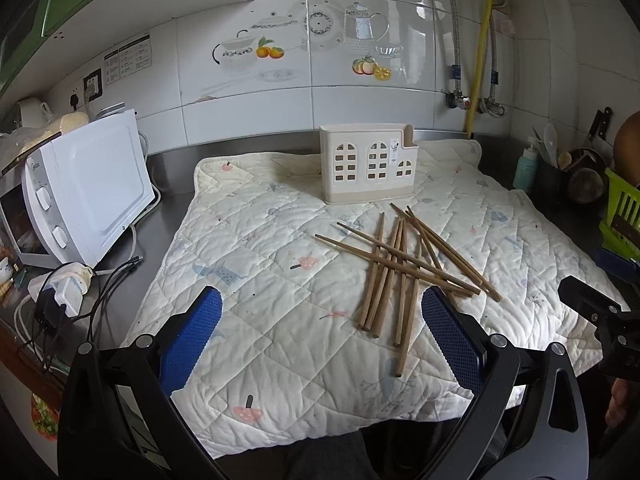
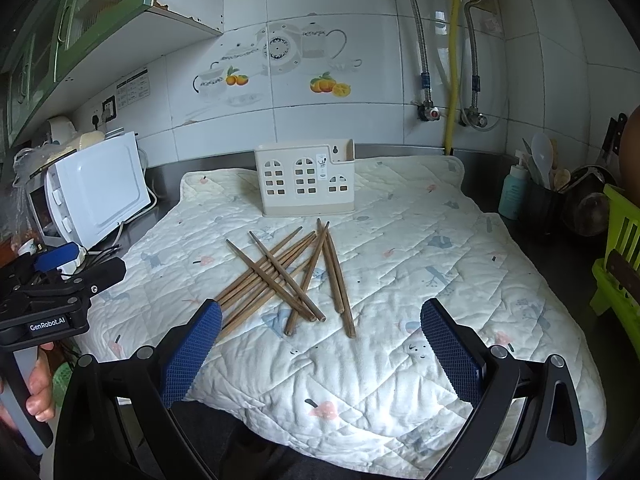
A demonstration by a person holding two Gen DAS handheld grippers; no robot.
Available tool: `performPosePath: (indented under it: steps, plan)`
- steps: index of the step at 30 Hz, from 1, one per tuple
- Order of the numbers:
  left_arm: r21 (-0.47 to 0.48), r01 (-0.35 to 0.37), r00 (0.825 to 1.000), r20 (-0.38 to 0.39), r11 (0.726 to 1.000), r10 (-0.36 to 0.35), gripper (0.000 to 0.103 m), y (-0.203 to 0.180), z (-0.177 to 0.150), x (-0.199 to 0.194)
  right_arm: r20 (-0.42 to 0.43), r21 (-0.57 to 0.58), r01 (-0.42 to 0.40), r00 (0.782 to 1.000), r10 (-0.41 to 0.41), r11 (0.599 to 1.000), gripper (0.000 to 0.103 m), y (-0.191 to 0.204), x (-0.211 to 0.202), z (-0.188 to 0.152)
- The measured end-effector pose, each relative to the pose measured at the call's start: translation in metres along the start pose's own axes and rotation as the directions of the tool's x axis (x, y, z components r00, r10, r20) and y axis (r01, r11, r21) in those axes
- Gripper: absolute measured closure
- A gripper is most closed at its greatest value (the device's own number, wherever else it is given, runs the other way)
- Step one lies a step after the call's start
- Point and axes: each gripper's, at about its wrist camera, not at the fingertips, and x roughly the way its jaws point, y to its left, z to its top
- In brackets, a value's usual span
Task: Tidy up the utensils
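Several brown wooden chopsticks [image 1: 400, 264] lie crossed in a loose pile on a quilted white mat [image 1: 280, 280]; they also show in the right wrist view [image 2: 288, 276]. A cream utensil holder [image 1: 368, 164] with window cut-outs stands upright behind them, also in the right wrist view [image 2: 306, 178]. My left gripper [image 1: 322, 316] is open and empty, just short of the pile's near ends. My right gripper [image 2: 320, 324] is open and empty, with the pile's near ends between its fingers.
A white microwave [image 1: 80, 188] stands at the left with a power strip and cables [image 1: 64, 292] in front. At the right are a bottle [image 1: 526, 168], a black pot of utensils [image 1: 556, 176] and a green rack [image 1: 624, 216]. The tiled wall is behind.
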Motion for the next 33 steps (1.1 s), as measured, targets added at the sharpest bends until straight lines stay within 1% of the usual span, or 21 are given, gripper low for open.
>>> performPosePath:
  steps: [7,20,33]
  plan:
    - [0.016,0.013,1.000,0.012,1.000,-0.013,0.005,-0.002,0.000,0.002,0.002,-0.004,-0.005,1.000,0.005,1.000,0.007,0.000,0.002,-0.003]
    - [0.005,-0.002,0.999,0.037,1.000,0.002,0.005,0.004,0.001,0.009,0.008,-0.027,-0.010,1.000,0.010,1.000,0.007,-0.001,0.006,-0.005]
    - [-0.001,0.000,1.000,0.025,1.000,0.000,0.005,0.004,0.002,0.022,-0.004,-0.038,-0.016,1.000,0.016,0.999,0.007,-0.008,0.020,-0.007]
